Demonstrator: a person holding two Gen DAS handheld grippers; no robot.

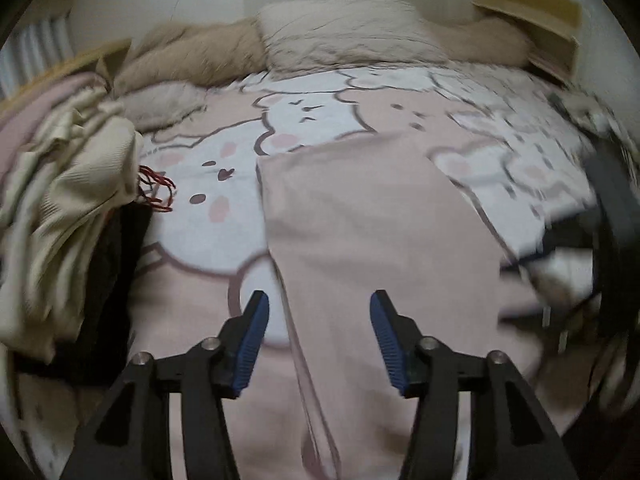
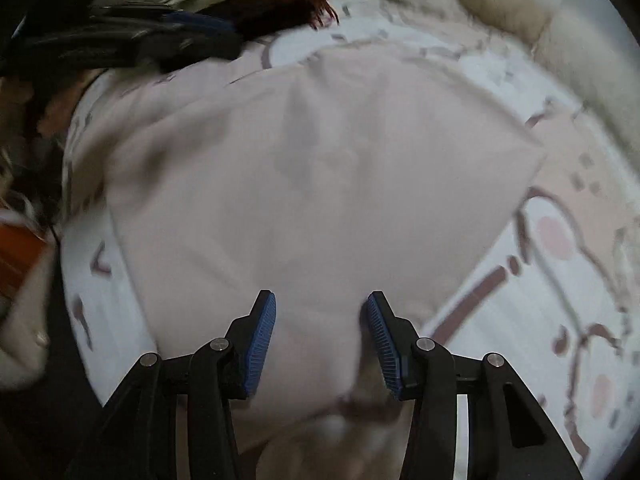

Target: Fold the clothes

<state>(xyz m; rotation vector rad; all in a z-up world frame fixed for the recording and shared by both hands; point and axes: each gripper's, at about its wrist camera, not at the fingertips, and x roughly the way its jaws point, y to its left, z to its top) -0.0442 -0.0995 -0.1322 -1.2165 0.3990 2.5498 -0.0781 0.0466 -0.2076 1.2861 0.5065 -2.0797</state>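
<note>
**While both grippers are hanging open, the pink garment is waiting flat on the bed**

While nothing is being gripped, the bed [image 1: 208, 240] is filling both views, its sheet printed with cartoon bears on pink and white. Pillows [image 1: 344, 36] are lying along the far end. A heap of unfolded clothes [image 1: 68, 184], cream over black, is sitting at the left edge.

The pink garment [image 1: 360, 220] is lying smoothed on the sheet, already looking part-folded. Seen from the left wrist, its long axis is running away from the gripper toward the pillows, near end passing under the jaws.

The left gripper [image 1: 318, 332] is hovering with jaws spread wide, holding nothing; the garment's left edge is sitting just between its fingers. The right gripper [image 2: 320, 332] is likewise open and empty, positioned over the garment [image 2: 312, 184] at its near edge, cloth spreading ahead of it.

Judgement: both arms are about equally near; the next fold probably calls for pinching the near end and carrying it forward along that axis.
</note>
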